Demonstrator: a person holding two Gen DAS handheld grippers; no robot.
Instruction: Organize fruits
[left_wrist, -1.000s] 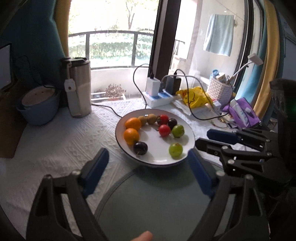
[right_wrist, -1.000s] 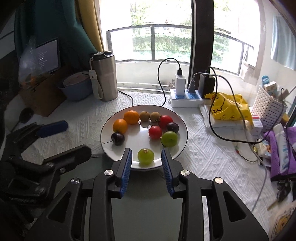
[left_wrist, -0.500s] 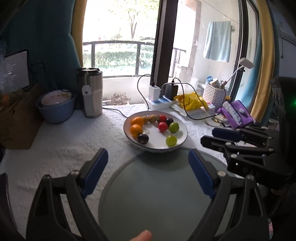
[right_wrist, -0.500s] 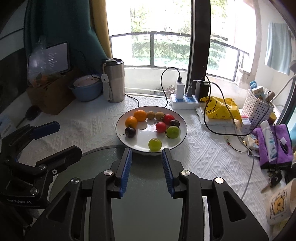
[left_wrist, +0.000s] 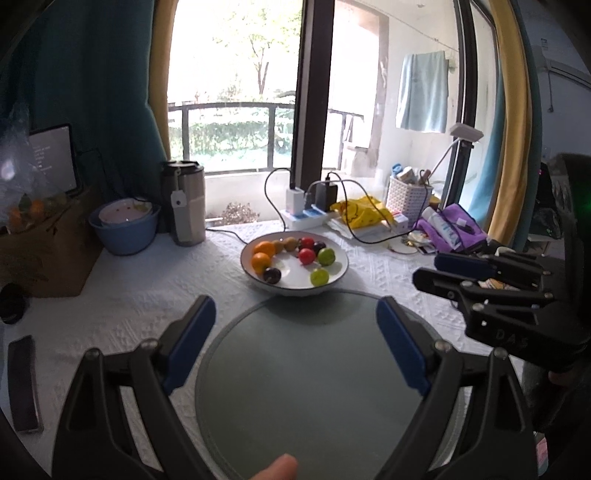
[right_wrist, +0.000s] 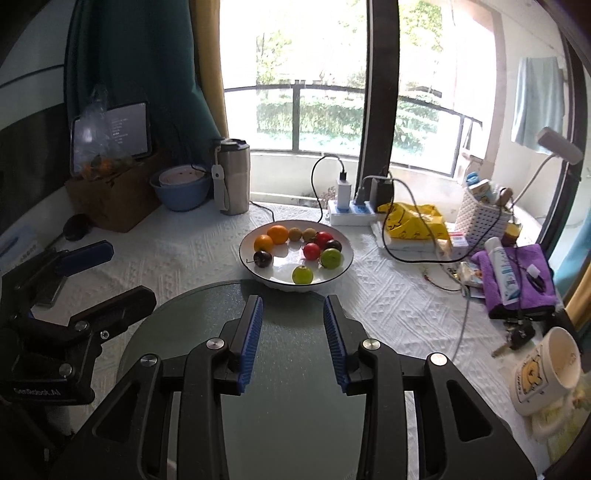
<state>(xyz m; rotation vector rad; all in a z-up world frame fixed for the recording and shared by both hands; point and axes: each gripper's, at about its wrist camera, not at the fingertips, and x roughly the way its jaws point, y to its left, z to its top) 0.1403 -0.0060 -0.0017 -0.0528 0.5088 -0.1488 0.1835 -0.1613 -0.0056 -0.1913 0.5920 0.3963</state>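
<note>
Both grippers have drawn back from the white plate, which now sits smaller at centre frame. Left gripper gapes wide, empty; right gripper stands partly open, also empty, both over the grey glass disc in the lower frame. Fruits lie grouped on the plate, the green one nearest. Any further pick should probably approach low, straddling one fruit without nudging its neighbours.

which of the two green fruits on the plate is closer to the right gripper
The green fruit at the near rim of the white plate, lying alone, is closer to the right gripper. The other green fruit lies farther back, beside the red one.
</note>
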